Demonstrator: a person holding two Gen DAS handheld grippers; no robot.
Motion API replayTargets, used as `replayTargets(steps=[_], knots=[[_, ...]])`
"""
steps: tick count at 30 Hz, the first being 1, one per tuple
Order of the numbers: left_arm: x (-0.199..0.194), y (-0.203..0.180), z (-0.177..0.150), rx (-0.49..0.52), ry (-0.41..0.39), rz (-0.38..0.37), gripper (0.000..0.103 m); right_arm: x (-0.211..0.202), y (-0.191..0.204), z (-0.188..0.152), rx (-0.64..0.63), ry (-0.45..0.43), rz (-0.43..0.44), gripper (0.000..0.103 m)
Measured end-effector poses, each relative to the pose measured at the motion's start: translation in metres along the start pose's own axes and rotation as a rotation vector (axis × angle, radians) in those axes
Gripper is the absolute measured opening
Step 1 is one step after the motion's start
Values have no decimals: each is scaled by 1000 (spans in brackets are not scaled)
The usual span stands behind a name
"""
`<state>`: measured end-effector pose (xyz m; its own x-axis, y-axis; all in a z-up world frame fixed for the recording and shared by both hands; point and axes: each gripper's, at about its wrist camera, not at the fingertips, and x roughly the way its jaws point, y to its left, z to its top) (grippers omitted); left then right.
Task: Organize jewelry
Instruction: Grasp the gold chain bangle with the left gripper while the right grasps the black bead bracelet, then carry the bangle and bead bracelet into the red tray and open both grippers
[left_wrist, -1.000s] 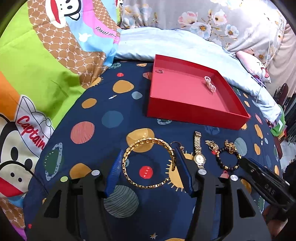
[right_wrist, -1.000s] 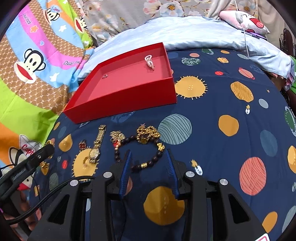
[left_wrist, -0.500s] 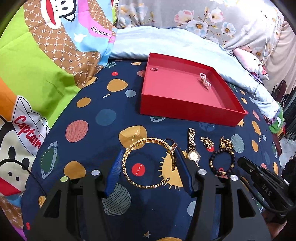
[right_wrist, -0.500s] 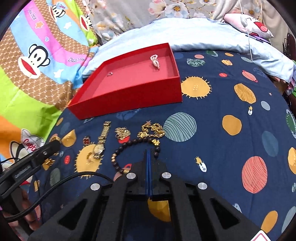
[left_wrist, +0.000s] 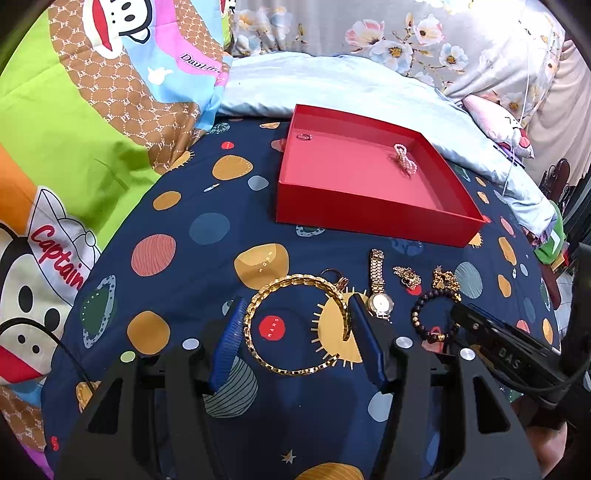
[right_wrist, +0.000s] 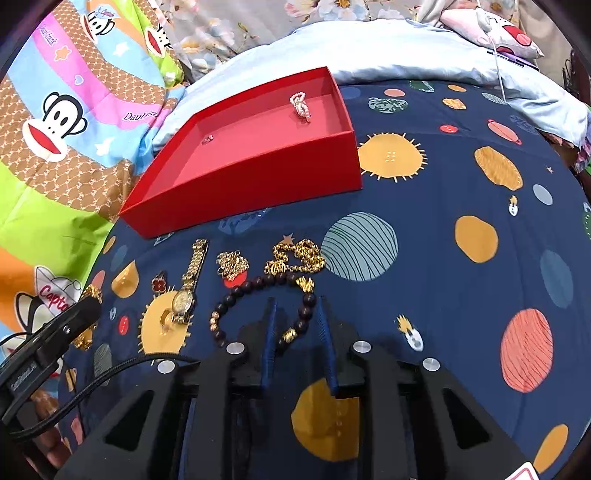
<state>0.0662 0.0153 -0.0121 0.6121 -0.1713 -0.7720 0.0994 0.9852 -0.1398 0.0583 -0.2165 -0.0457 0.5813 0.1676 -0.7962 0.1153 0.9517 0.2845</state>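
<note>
A red tray (left_wrist: 369, 218) lies on the dark blue planet-print bedspread and holds a pearl piece (left_wrist: 403, 163) and a small ring (left_wrist: 304, 137). My left gripper (left_wrist: 297, 330) is open, its fingers on either side of a gold chain bracelet (left_wrist: 295, 325). To the right lie a gold watch (left_wrist: 378, 288), a small gold chain (left_wrist: 406, 277) and a dark bead bracelet (left_wrist: 430, 314). In the right wrist view, my right gripper (right_wrist: 297, 321) is open around the right part of the dark bead bracelet (right_wrist: 258, 291). The tray (right_wrist: 258, 184) is beyond it.
A gold pendant chain (right_wrist: 297, 256), a small gold chain (right_wrist: 231, 264), the watch (right_wrist: 188, 284) and a red clover charm (right_wrist: 159, 284) lie in a row before the tray. A cartoon-monkey quilt (left_wrist: 74, 147) rises at the left. A pale blue blanket (left_wrist: 351, 92) lies behind.
My right gripper was open, shut half a second ago, and is open again around the bead bracelet. My left gripper stayed open around the gold chain bracelet and drew back slightly.
</note>
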Motion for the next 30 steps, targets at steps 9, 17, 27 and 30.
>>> replayTargets(steps=[9, 17, 27, 30], knots=[[3, 0, 0, -2, 7, -4, 55, -3, 2, 2, -18, -21, -14, 7], [-5, -2, 3, -4, -10, -15, 55, -37, 3, 5, -8, -90, 13, 7], [-24, -6, 15, -1, -55, -43, 55, -82, 11, 20, -21, -183, 43, 7], [-28, -7, 21, 0, -67, -50, 55, -90, 16, 26, -34, -204, 52, 7]])
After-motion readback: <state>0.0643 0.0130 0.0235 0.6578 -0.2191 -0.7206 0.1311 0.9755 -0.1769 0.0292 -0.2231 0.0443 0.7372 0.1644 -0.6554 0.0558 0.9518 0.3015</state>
